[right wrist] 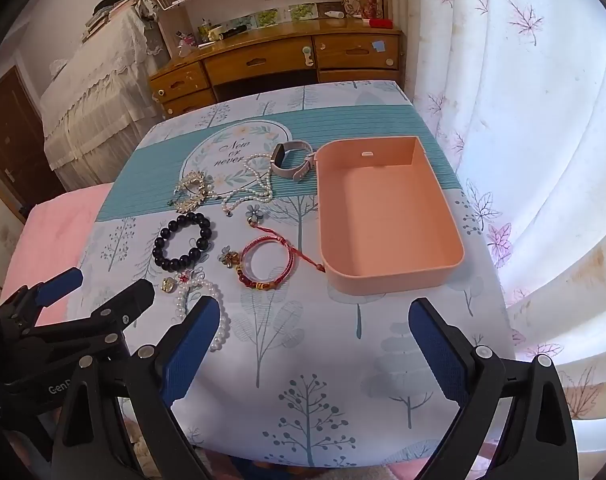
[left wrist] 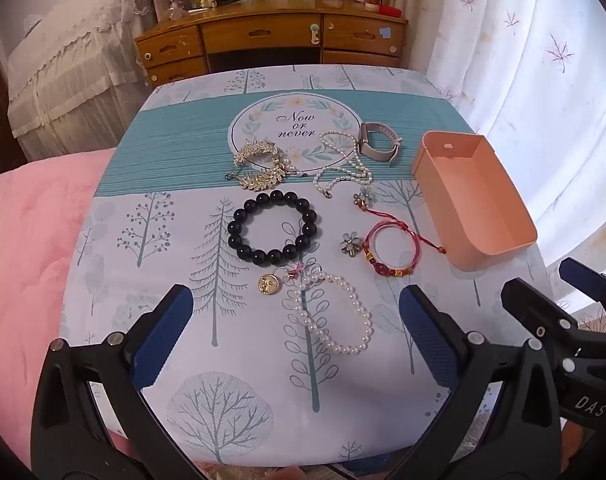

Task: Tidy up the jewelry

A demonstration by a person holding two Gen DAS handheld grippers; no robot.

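Note:
Jewelry lies spread on the tree-print tablecloth (left wrist: pixel 163 240). A black bead bracelet (left wrist: pixel 277 227) sits mid-table, a white pearl bracelet (left wrist: pixel 335 312) with a gold charm (left wrist: pixel 269 283) nearest me, a red cord bracelet (left wrist: pixel 391 251) to the right. Farther back lie a gold leaf piece (left wrist: pixel 259 168), a pearl necklace (left wrist: pixel 343 160) and a grey watch (left wrist: pixel 377 143). An empty peach box (right wrist: pixel 383 216) stands at the right. My left gripper (left wrist: pixel 295 320) hangs open above the pearl bracelet. My right gripper (right wrist: pixel 315 328) is open over bare cloth before the box.
A wooden desk (left wrist: pixel 271 36) with drawers and clutter stands beyond the table's far edge. White patterned curtains (right wrist: pixel 523 120) hang along the right. A pink blanket (left wrist: pixel 27 248) lies at the left, a lace-covered piece (left wrist: pixel 63 60) behind it. Two flower charms (left wrist: pixel 350 244) sit near the red bracelet.

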